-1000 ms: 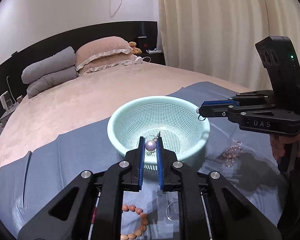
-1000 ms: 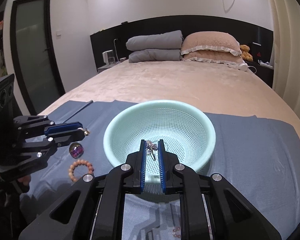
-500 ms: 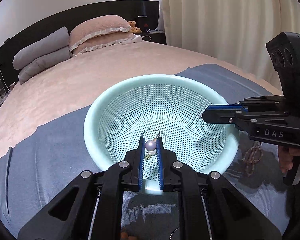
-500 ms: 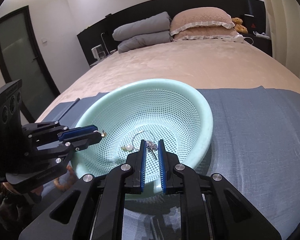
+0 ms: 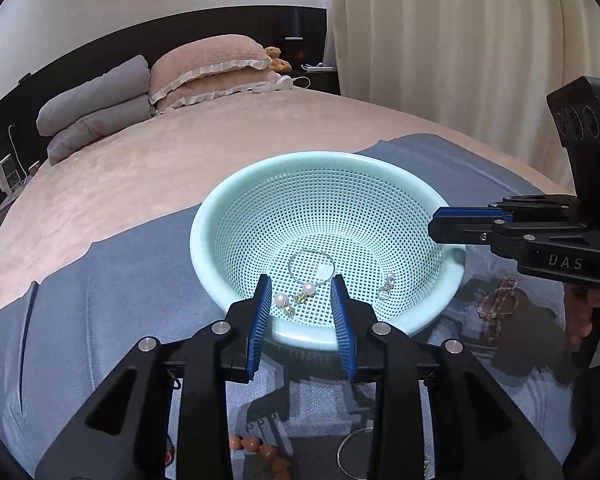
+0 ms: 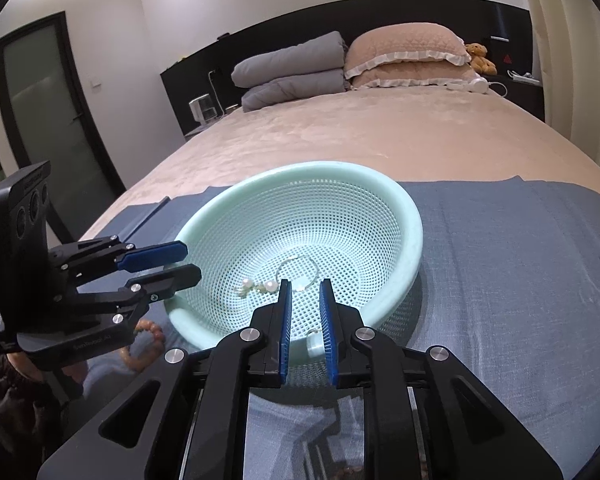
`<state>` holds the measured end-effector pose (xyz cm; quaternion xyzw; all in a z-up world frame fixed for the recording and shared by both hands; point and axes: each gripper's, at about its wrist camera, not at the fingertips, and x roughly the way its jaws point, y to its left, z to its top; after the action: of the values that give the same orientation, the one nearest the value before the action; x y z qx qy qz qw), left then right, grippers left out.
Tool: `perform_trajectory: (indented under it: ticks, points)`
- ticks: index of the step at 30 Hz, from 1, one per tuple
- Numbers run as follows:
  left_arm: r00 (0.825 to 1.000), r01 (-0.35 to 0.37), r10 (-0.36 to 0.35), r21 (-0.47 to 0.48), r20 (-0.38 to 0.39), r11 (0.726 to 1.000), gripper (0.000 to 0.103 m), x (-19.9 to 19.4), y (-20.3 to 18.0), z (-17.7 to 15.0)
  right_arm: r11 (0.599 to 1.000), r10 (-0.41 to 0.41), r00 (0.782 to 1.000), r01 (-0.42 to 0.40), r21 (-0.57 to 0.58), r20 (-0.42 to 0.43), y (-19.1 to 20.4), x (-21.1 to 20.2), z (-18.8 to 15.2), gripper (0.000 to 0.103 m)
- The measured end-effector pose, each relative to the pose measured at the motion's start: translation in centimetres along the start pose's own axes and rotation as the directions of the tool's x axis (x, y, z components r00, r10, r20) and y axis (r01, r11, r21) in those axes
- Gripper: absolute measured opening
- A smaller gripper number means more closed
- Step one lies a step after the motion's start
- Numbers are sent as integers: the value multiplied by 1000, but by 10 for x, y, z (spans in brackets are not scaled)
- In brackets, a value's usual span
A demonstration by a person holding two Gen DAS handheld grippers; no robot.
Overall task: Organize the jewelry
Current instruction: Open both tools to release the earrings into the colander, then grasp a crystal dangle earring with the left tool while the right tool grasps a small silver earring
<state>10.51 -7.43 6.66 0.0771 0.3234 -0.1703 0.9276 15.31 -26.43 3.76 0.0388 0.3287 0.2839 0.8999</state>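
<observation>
Basket: mint colander basket (image 5: 404, 164) on blue cloth (image 6: 520, 264) holds pearl earrings (image 5: 309, 289) at its 6 o'clock.
Left gripper (image 5: 302, 312): jaws opening, empty.
Right gripper (image 6: 305, 316): jaws slightly apart, empty.
Advice: withdraw clear of the rim.

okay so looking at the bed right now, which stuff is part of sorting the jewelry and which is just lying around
Part of the job:
- mint green perforated plastic basket
- two pearl earrings in it
- thin silver hoop in it
- small silver earring in it
- orange bead bracelet on the blue cloth
- pale crystal bead bracelet

Just lying about:
- grey folded pillows
- pink frilled pillows
- small teddy bear
</observation>
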Motion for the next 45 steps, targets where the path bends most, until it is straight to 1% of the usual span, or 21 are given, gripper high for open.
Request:
perform_trajectory:
  ticks: [3, 6, 9, 11, 15, 17, 20, 22, 25, 28, 32, 36, 40, 41, 43, 44, 45]
  points:
    - [1000, 26, -26, -31, 1, 999, 34, -12, 4, -2, 1000, 7, 1000, -7, -2, 0, 4, -10, -9, 15]
    - [1000, 14, -14, -32, 1, 999, 35, -26, 2, -10, 1000, 5, 1000, -5, -17, -7, 14, -20, -21, 16]
    - [1000, 11, -11, -63, 0, 998, 38, -38, 1, -24, 999, 3, 1000, -3, -33, -7, 28, -31, -39, 23]
    - [1000, 6, -7, -79, -7, 997, 39, -43, -1, -37, 999, -1, 1000, 0, -47, -17, 39, -35, -54, 23]
    - [999, 1, -4, -82, -33, 997, 39, -54, -9, -66, 997, 6, 999, -9, -75, -34, 60, -41, -77, 23]
    - [999, -1, -3, -82, -46, 997, 39, -60, -13, -82, 996, 28, 998, -33, -88, -56, 69, -40, -85, 23]
    - [998, -8, 4, -70, -63, 998, 39, -69, -26, -107, 993, 26, 996, -35, -115, -82, 79, -35, -91, 23]
    - [997, 11, -15, -54, -82, 998, 39, -72, -37, -122, 991, 33, 995, -45, -127, -97, 85, -30, -92, 23]
    - [995, 50, -53, -32, -88, 998, 39, -76, -53, -136, 988, 33, 992, -50, -145, -119, 92, -20, -92, 23]
    - [993, 78, -80, -16, -91, 997, 39, -76, -64, -142, 987, 35, 990, -55, -148, -138, 95, -12, -93, 23]
    - [987, 132, -135, -38, -86, 991, 39, -75, -67, -147, 989, 39, 988, -60, -136, -153, 95, -5, -98, 23]
    - [983, 153, -156, -35, -93, 988, 39, -73, -73, -154, 989, 40, 983, -64, -131, -181, 94, 9, -101, 23]
    - [983, 161, -164, -41, -82, 986, 39, -72, -72, -159, 990, 45, 978, -71, -122, -206, 93, 18, -104, 23]
    - [982, 164, -167, -42, -84, 986, 39, -72, -72, -160, 989, 47, 975, -76, -127, -219, 94, 21, -105, 21]
    - [984, 154, -156, -30, -90, 988, 36, -72, -73, -162, 982, -12, 973, -31, -186, -229, 100, 24, -109, 12]
    - [984, 148, -150, -26, -95, 989, 33, -72, -73, -162, 982, -10, 974, -33, -186, -226, 100, 23, -110, 10]
    - [984, 147, -149, -26, -95, 989, 30, -73, -73, -162, 986, 8, 974, -45, -160, -227, 97, 22, -110, 10]
